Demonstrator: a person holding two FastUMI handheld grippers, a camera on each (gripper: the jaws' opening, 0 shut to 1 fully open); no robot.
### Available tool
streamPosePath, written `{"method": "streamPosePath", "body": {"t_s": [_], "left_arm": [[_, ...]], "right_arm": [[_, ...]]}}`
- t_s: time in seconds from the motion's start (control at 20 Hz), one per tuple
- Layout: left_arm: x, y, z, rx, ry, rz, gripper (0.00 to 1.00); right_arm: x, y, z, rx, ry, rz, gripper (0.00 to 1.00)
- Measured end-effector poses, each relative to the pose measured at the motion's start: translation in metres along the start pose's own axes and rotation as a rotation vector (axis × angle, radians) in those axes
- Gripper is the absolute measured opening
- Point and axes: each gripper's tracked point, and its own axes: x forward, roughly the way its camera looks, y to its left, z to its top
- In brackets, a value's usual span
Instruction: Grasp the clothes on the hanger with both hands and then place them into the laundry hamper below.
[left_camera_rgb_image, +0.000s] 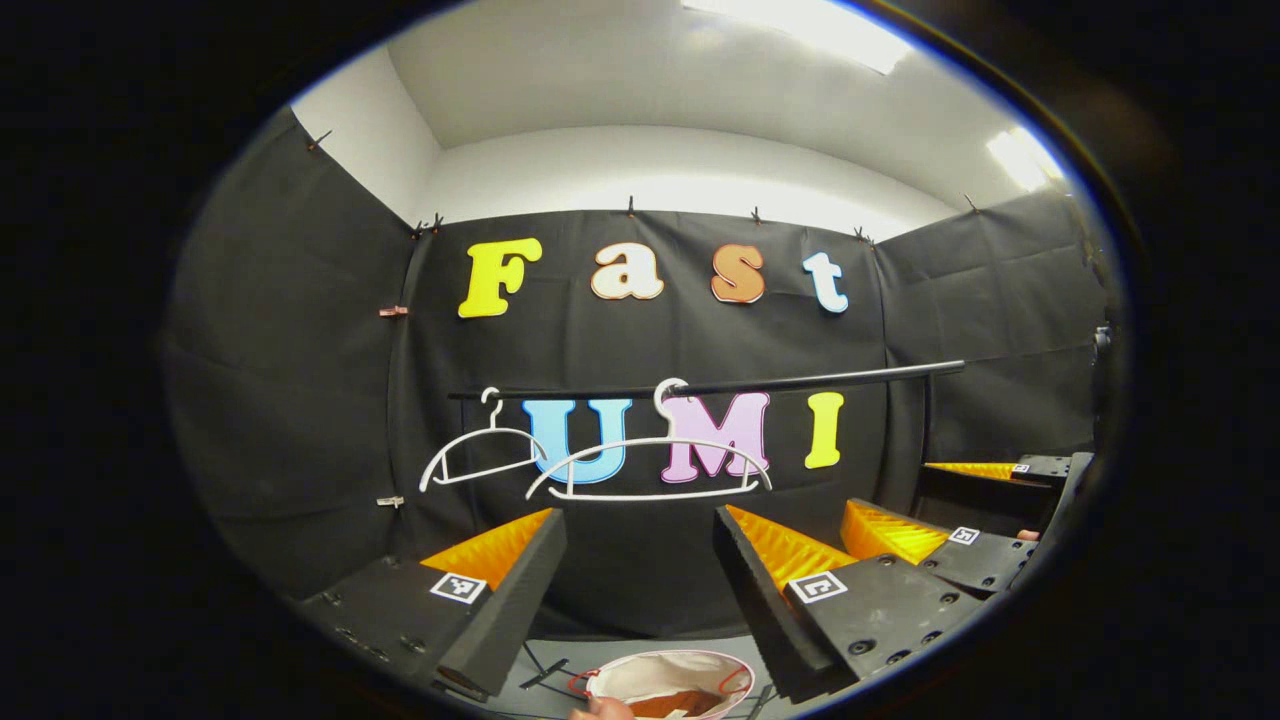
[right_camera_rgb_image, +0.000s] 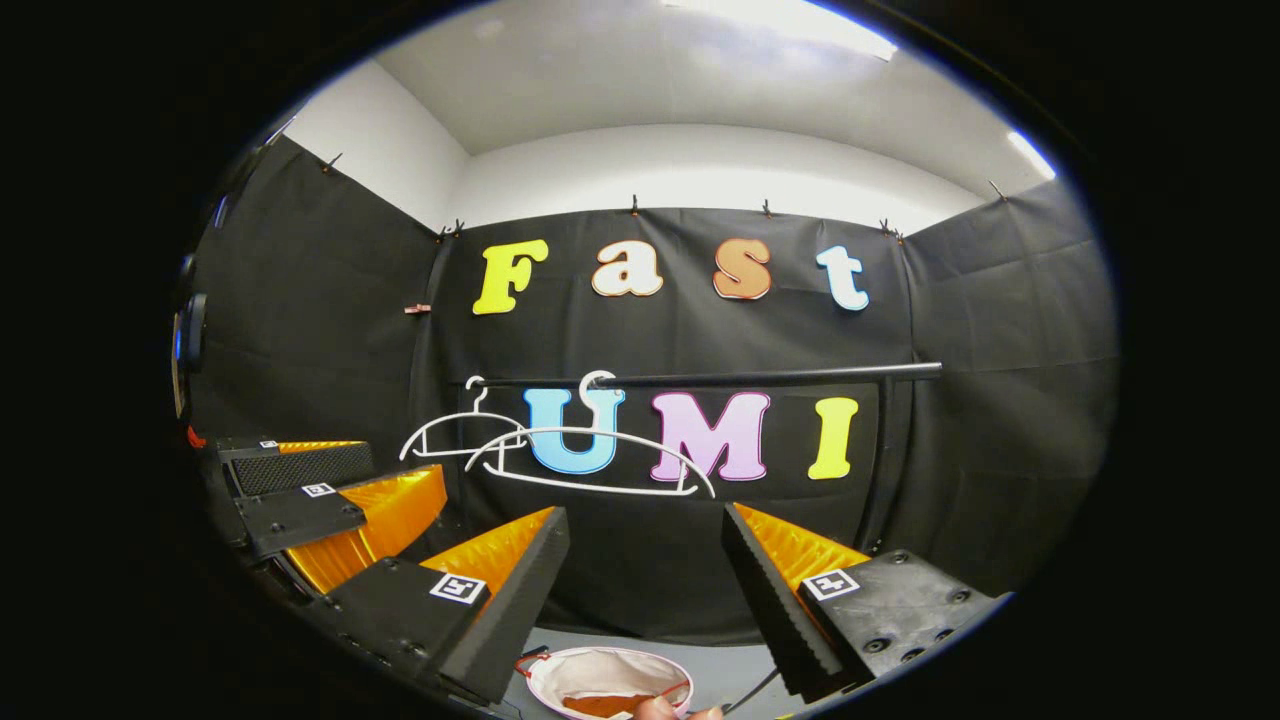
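Two bare white hangers (left_camera_rgb_image: 650, 470) (right_camera_rgb_image: 590, 460) hang on a black rail (left_camera_rgb_image: 800, 380) against the back wall. Below, a white laundry hamper (left_camera_rgb_image: 640, 668) (right_camera_rgb_image: 590, 665) with red trim stands on the floor, and an orange-brown garment (left_camera_rgb_image: 675, 705) (right_camera_rgb_image: 600, 705) lies inside it. My left gripper (left_camera_rgb_image: 640, 590) is open above the hamper with nothing between its fingers. My right gripper (right_camera_rgb_image: 640, 590) is also open and holds nothing. In the left gripper view the right gripper (left_camera_rgb_image: 900, 490) is close by on the right. In the right gripper view the left gripper (right_camera_rgb_image: 405, 468) is on the left.
A fingertip (left_camera_rgb_image: 600, 710) (right_camera_rgb_image: 655, 708) shows at the hamper's near rim. The rail's upright post (right_camera_rgb_image: 880, 450) stands at the right. Black cloth walls close the booth on three sides, with grey floor (right_camera_rgb_image: 720, 670) around the hamper.
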Motion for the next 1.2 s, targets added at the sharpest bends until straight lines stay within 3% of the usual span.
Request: {"method": "streamPosePath", "body": {"t_s": [0.35, 1.2], "left_arm": [[-0.004, 0.005, -0.001, 0.022, 0.01, 0.034, 0.92], [0.006, -0.001, -0.011, 0.007, 0.054, 0.01, 0.94]], "right_arm": [[-0.001, -0.008, -0.004, 0.023, 0.017, -0.017, 0.99], [0.004, -0.009, -0.012, 0.007, 0.038, -0.018, 0.99]]}}
